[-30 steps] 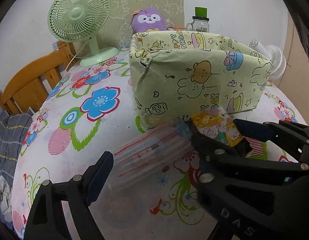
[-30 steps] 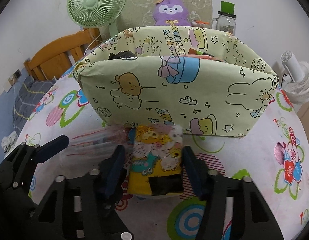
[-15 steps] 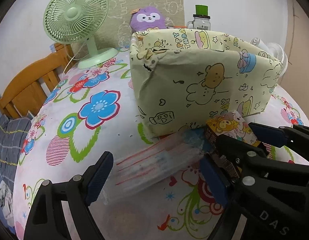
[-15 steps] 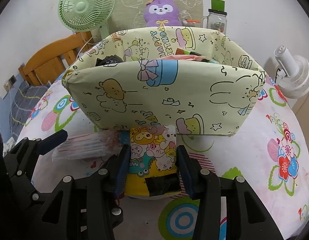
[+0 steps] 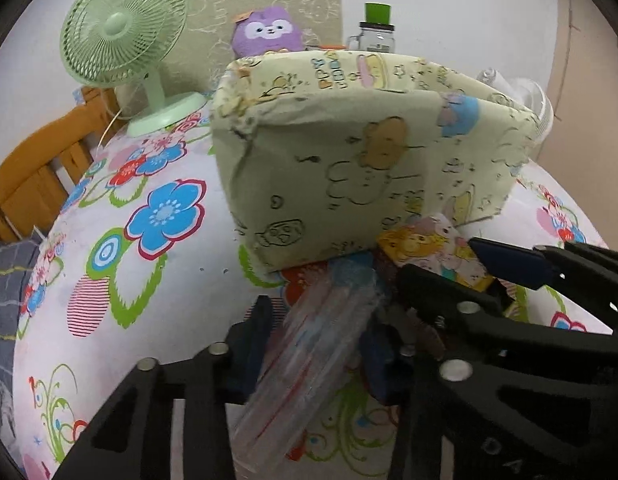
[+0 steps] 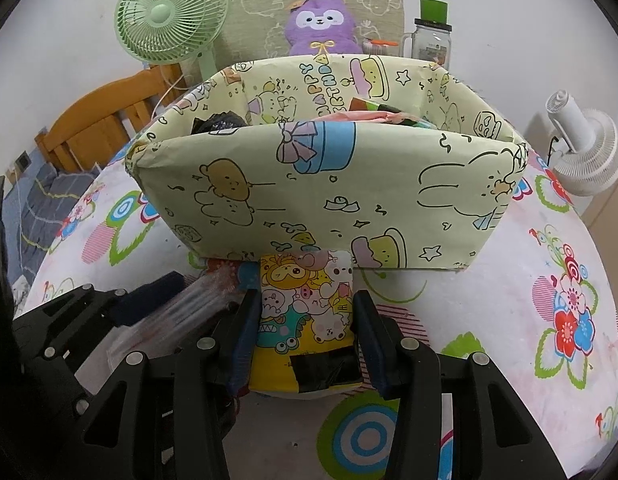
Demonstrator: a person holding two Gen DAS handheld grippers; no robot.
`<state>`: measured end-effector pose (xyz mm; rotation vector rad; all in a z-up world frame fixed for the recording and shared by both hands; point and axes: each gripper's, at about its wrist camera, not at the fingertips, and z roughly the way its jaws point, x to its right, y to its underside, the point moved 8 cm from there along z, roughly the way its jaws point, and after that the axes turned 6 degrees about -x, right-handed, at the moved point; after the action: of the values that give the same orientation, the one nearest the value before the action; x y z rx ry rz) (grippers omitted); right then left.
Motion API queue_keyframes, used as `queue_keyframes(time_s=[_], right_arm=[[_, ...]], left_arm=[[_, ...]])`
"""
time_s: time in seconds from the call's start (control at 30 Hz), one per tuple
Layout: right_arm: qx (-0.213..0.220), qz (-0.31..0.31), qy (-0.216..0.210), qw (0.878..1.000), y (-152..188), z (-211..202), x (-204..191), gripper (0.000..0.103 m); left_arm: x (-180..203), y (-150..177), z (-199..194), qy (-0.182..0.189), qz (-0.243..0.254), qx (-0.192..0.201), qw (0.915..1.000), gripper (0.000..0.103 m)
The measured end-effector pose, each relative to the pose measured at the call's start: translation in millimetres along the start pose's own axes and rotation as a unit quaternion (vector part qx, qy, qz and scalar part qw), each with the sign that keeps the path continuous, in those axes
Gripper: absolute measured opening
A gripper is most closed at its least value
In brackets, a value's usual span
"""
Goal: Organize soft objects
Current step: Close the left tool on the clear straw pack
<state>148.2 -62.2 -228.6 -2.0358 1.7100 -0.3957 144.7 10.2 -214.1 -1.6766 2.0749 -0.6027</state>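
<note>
A pale green cartoon-print storage box [image 6: 329,196] stands on the flowered tablecloth [image 6: 549,240], with soft items inside. My right gripper [image 6: 305,344] is shut on a yellow cartoon-print packet [image 6: 305,308], held just in front of the box. My left gripper [image 5: 317,336] is shut on a clear plastic packet with red stripes [image 5: 309,352], lifted beside the box [image 5: 369,160]. The yellow packet [image 5: 433,248] and the right gripper's fingers [image 5: 509,260] show at the right of the left wrist view. The clear packet [image 6: 181,308] shows at the left of the right wrist view.
A green desk fan [image 6: 173,16] and a purple plush toy [image 6: 321,24] stand behind the box. A glass jar with a green lid [image 6: 431,36] is at the back right. A white fan [image 6: 581,148] sits at the right edge. A wooden chair [image 6: 97,128] is at the left.
My left gripper has closed on the clear striped packet and lifted it. My right gripper has closed tighter on the yellow packet. Both have moved closer to the box.
</note>
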Motion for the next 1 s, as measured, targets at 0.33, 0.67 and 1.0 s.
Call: queue_keyframes(time_s=[0.33, 0.67, 1.0], right_arm=[[0.002, -0.001, -0.009, 1.0, 6, -5, 0, 0.051], [0.009, 0.012, -0.014, 1.0, 11, -16, 11, 0.051], [0.024, 0.02, -0.015, 0.999, 14, -32, 22, 0.051]], left_arm=[[9, 6, -9, 0.013, -0.015, -0.008, 0.9998, 0.025], [27, 10, -21, 0.029, -0.023, -0.002, 0.9993, 0.024], [41, 4, -33, 0.037, -0.026, 0.011, 0.9989, 0.023]])
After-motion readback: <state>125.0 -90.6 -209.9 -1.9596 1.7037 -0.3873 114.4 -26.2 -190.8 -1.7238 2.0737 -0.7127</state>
